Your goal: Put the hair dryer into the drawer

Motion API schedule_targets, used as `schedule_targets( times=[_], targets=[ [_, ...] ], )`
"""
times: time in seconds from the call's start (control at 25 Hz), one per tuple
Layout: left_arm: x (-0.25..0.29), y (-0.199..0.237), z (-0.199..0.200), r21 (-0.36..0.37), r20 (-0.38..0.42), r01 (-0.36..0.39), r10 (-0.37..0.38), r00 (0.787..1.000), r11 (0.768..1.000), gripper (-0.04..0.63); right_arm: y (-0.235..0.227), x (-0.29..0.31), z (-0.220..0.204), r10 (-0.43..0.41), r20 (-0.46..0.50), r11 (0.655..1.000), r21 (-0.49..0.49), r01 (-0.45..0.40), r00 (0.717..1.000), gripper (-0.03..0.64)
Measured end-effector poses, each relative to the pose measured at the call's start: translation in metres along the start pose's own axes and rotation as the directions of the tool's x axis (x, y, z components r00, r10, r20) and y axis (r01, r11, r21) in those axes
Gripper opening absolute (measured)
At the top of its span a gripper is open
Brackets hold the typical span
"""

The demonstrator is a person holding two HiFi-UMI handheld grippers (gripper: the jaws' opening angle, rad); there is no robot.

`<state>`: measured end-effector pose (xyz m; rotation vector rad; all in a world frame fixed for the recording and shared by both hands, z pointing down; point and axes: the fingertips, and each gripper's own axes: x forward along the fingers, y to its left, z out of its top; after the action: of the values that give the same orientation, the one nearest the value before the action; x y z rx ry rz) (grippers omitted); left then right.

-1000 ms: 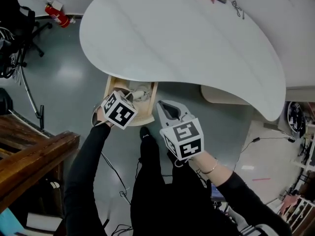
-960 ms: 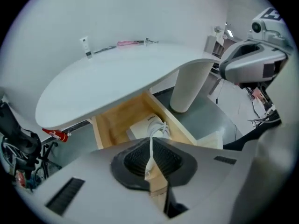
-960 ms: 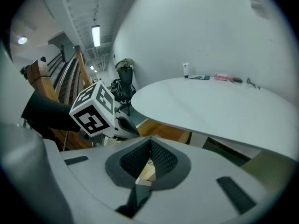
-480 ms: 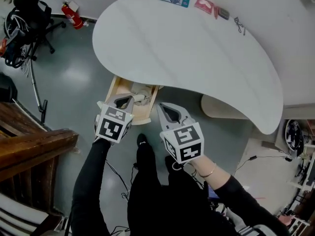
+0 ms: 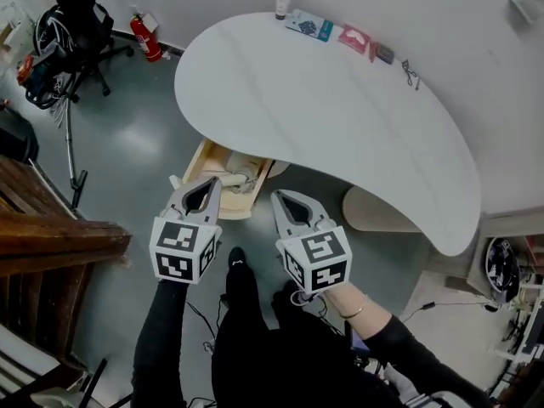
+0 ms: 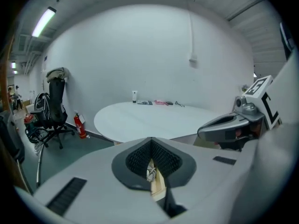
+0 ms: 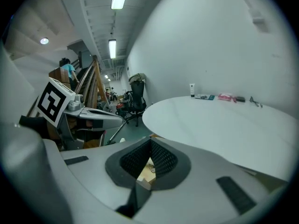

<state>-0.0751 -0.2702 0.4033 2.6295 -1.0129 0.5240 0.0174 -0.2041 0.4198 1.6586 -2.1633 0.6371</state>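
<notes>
The wooden drawer (image 5: 194,165) stands pulled out from under the white table (image 5: 340,117). Inside it lies the pale hair dryer (image 5: 240,178) with its coiled cord. My left gripper (image 5: 212,183) hovers over the drawer's front part, jaws shut and empty, marker cube facing up. My right gripper (image 5: 283,197) floats just right of the drawer, also shut with nothing in it. In the left gripper view the closed jaws (image 6: 151,138) frame a sliver of the drawer and cord (image 6: 151,172). The right gripper view shows its closed jaws (image 7: 150,139) above the drawer's corner (image 7: 146,170).
A tube (image 5: 283,4), packets (image 5: 309,26) and small items (image 5: 384,53) line the table's far edge. A beige round base (image 5: 378,212) sits under the table at right. An office chair (image 5: 72,32), a fire extinguisher (image 5: 146,37) and wooden furniture (image 5: 42,236) stand at left.
Both grippers have risen and drawn back from the drawer. The left one left the drawer's front edge and rolled, so its cube now faces up.
</notes>
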Motion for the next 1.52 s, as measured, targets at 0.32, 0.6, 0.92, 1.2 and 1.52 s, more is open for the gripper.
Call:
schedule_targets(
  times=[0.32,0.6,0.92,1.2,1.52],
  targets=[
    [-0.044,-0.019,0.018,-0.063,0.12,-0.075,0.082,0.989,0.995,0.008,-0.002,-0.043,0.02,0.025,0.103,1.0,-0.015,-0.023,0.994,0.002],
    [-0.083,-0.053,0.026,-0.068,0.183,-0.104,0.115,0.976,0.992,0.008,-0.003,-0.084,0.033,0.023,0.176,0.999,-0.048,-0.015,0.984,0.002],
    [-0.125,-0.086,0.025,-0.088,0.226,-0.137,0.154,0.962,0.987,0.008,0.012,-0.124,0.042,0.057,0.251,0.997,-0.067,-0.041,0.966,0.002],
    [-0.156,-0.11,0.026,-0.068,0.265,-0.162,0.174,0.948,0.984,0.008,0.024,-0.155,0.039,0.077,0.296,0.995,-0.087,-0.054,0.952,0.002],
    [-0.183,-0.132,0.025,-0.056,0.302,-0.178,0.187,0.935,0.982,0.008,0.032,-0.188,0.031,0.094,0.334,0.993,-0.103,-0.063,0.938,0.002]
  ],
)
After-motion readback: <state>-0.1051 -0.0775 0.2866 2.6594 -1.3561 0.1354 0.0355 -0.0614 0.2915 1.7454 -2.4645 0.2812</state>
